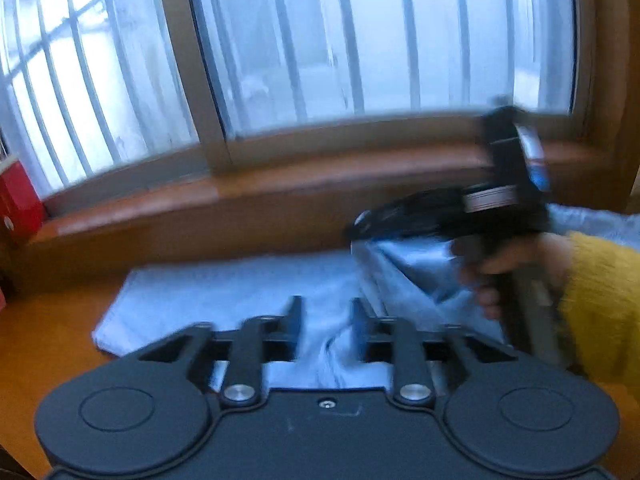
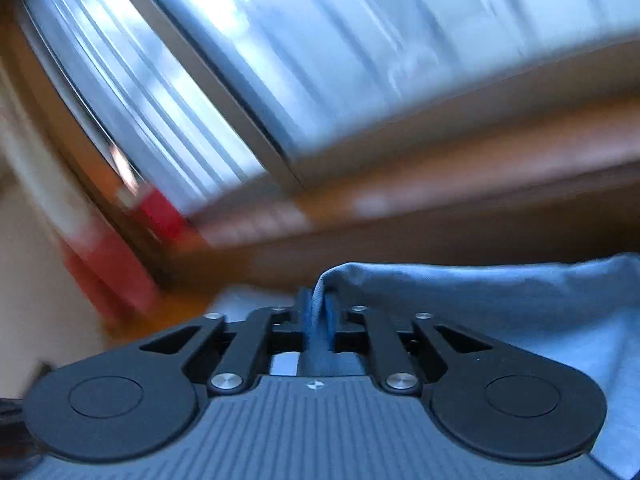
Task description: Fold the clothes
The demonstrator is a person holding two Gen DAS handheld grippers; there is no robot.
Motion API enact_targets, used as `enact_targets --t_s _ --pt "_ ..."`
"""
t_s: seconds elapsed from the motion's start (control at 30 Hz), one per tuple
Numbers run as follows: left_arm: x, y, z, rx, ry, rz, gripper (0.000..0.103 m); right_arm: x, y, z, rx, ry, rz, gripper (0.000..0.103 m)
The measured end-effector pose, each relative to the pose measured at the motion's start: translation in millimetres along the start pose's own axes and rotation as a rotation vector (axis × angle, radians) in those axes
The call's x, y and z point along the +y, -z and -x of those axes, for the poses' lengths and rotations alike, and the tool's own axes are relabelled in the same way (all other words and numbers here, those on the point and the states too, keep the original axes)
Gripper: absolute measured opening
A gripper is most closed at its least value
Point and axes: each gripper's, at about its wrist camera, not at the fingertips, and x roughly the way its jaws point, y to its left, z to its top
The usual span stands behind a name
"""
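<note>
Right gripper (image 2: 318,312) pinches a fold of pale cloth (image 2: 500,300); left gripper (image 1: 326,320) stands narrowly open over it on the bench (image 1: 48,340)

Ahead of the fingers, barred window (image 1: 360,40) over brown sill (image 1: 280,196); far left of them, red box (image 1: 18,196) on orange table (image 1: 44,344).

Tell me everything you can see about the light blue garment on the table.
The light blue garment is thin, soft woven-looking cloth, lying mostly flat and already partly folded on the orange wooden table below the window sill. Its right side is lifted in a creased flap. The right gripper pinches a bunched edge between its fingers. The left gripper hangs over a wrinkled patch, fingers apart, nothing between them.
</note>
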Motion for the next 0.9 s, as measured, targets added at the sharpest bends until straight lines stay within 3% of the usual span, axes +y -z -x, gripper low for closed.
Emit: enact_targets --t_s 0.07,0.13,0.2,0.27,0.33,0.37,0.43,0.53,0.6,0.63,0.77,0.9 --pt "5 6 -12 0.023 0.029 -0.02 0.036 -7 9 -36 0.109 0.082 0.014 0.036" --pt "12 11 -25 0.042 0.055 -0.047 0.043 -4 16 -40 0.115 0.127 0.034 0.036" --pt "22 13 -39 0.047 0.078 -0.062 0.047 4 19 -9 0.014 0.115 0.035 0.043" --pt "36 15 -55 0.052 0.101 -0.07 0.047 9 24 42 -0.137 0.13 0.014 0.06" --pt "48 14 -74 0.062 0.117 -0.087 0.049 6 40 96 -0.285 0.262 -0.012 0.066" --pt "54 13 -85 0.07 0.122 -0.1 0.05 3 49 120 -0.344 0.334 -0.026 0.066" --pt "59 18 -107 0.096 0.108 -0.152 0.05 -14 71 153 -0.346 0.529 -0.064 0.065" --pt "62 24 -136 0.141 0.085 -0.213 0.05 -46 106 188 -0.31 0.755 -0.148 0.064" --pt "61 28 -148 0.181 0.085 -0.225 0.05 -64 125 201 -0.271 0.858 -0.2 0.064" --pt "61 29 -151 0.184 0.089 -0.215 0.052 -72 133 202 -0.24 0.899 -0.22 0.063" --pt "55 27 -151 0.208 0.079 -0.226 0.052 -70 139 196 -0.191 0.95 -0.168 0.046" --pt "47 27 -144 0.279 0.208 -0.137 0.052 -73 130 206 -0.141 0.973 -0.14 0.042"
